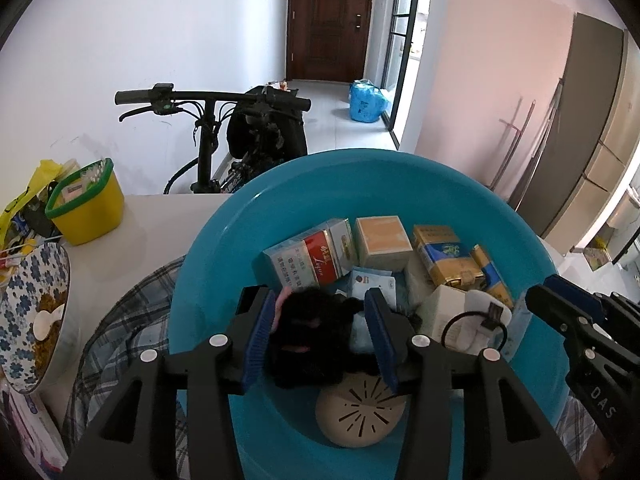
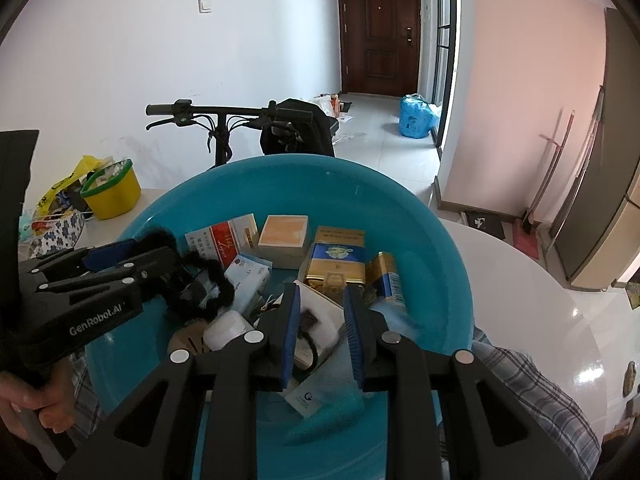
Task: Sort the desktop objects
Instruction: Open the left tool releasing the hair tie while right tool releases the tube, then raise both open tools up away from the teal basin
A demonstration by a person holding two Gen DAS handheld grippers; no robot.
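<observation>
Left gripper fingers straddle black scrunchie in blue basin.

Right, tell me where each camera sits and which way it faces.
Left wrist: rides on the left tongs, angled down into the blue basin; the black scrunchie lies between its own blue pads; right tongs at the right edge.
Right wrist: rides on the right tongs, angled down into the basin; left tongs and a hand at left.
Shared: basin, cigarette boxes, bicycle, door.
</observation>
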